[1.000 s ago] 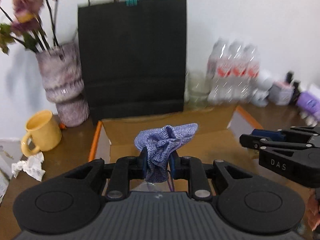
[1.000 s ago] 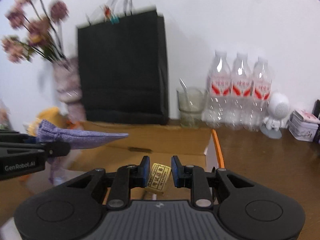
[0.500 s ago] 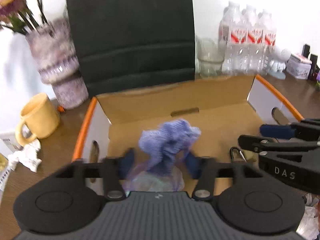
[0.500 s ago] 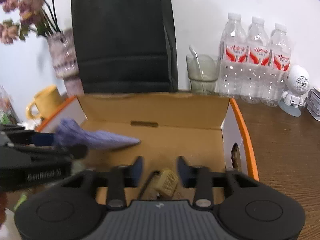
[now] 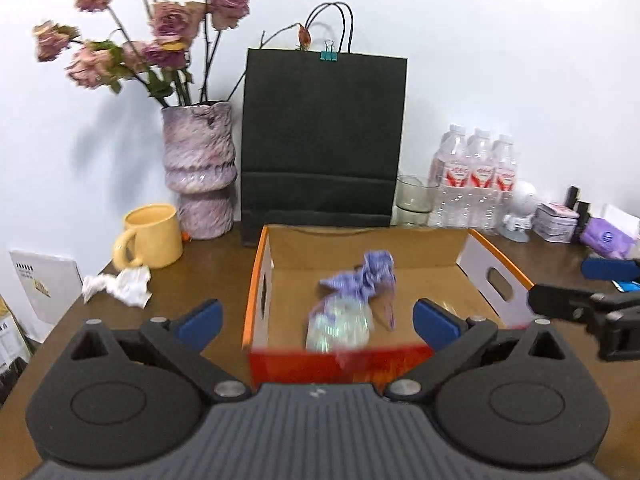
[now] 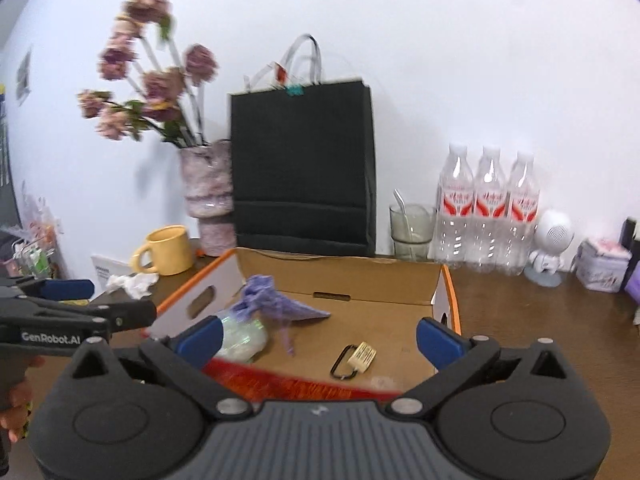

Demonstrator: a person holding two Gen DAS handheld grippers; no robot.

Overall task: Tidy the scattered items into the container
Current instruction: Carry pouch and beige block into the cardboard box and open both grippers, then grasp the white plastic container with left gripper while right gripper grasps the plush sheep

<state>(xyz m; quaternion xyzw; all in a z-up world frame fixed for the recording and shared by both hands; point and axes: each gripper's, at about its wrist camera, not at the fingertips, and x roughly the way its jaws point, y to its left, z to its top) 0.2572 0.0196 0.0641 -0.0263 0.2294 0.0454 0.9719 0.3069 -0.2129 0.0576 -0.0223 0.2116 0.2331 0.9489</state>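
Note:
An open cardboard box (image 5: 496,278) with orange rims stands on the brown table; it also shows in the right wrist view (image 6: 450,288). A purple cloth pouch (image 5: 360,280) over a shiny clear wrapper lies inside it, also in the right wrist view (image 6: 272,300). A small yellow tag on a black clip (image 6: 358,358) lies on the box floor. My left gripper (image 5: 316,320) is open and empty, held above the box's near edge. My right gripper (image 6: 318,334) is open and empty too. A crumpled white paper (image 5: 120,286) lies on the table left of the box.
Behind the box stand a black paper bag (image 5: 322,140), a purple vase with dried roses (image 5: 198,168), a yellow mug (image 5: 150,236), a glass (image 5: 414,200), water bottles (image 5: 474,180), a small white figure (image 6: 552,246) and a tin (image 6: 604,266).
Both grippers have opened and pulled back from the box. The purple pouch left my left gripper and the yellow tag left my right gripper; both now lie in the box.

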